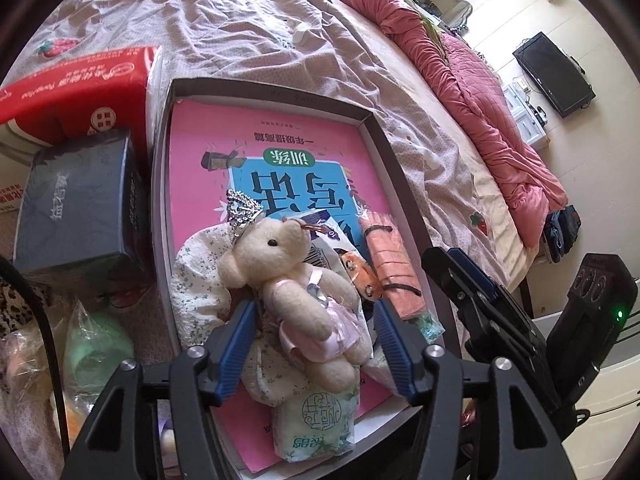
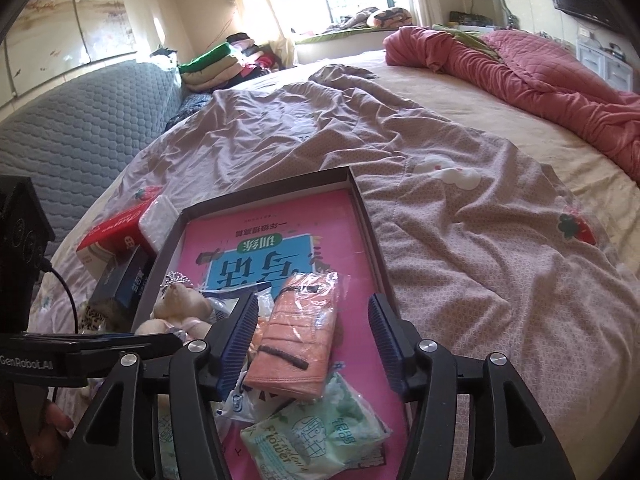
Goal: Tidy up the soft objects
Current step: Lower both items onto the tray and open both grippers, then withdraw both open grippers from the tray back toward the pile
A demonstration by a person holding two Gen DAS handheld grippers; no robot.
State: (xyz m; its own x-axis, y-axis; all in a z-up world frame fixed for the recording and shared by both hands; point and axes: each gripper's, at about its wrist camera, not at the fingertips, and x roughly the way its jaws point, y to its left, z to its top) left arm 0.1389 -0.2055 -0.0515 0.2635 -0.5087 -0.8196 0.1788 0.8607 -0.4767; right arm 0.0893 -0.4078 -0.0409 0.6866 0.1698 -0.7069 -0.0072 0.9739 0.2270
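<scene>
Left gripper (image 1: 314, 316) spread wide, holding nothing; cream teddy bear (image 1: 298, 280) in a pink dress lying between the blue pads, over a floral cloth (image 1: 200, 276) in the shallow box (image 1: 376, 128). Right gripper (image 2: 312, 314) likewise agape and unladen, straddling a wrapped orange towel (image 2: 298, 334) near the left pad, well apart from the right. Green tissue pack (image 2: 316, 436) just below.

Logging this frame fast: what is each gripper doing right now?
Left gripper: open, fingers either side of the teddy bear, not clamped on it.
Right gripper: open, fingers straddling the wrapped orange cloth, holding nothing.
</scene>
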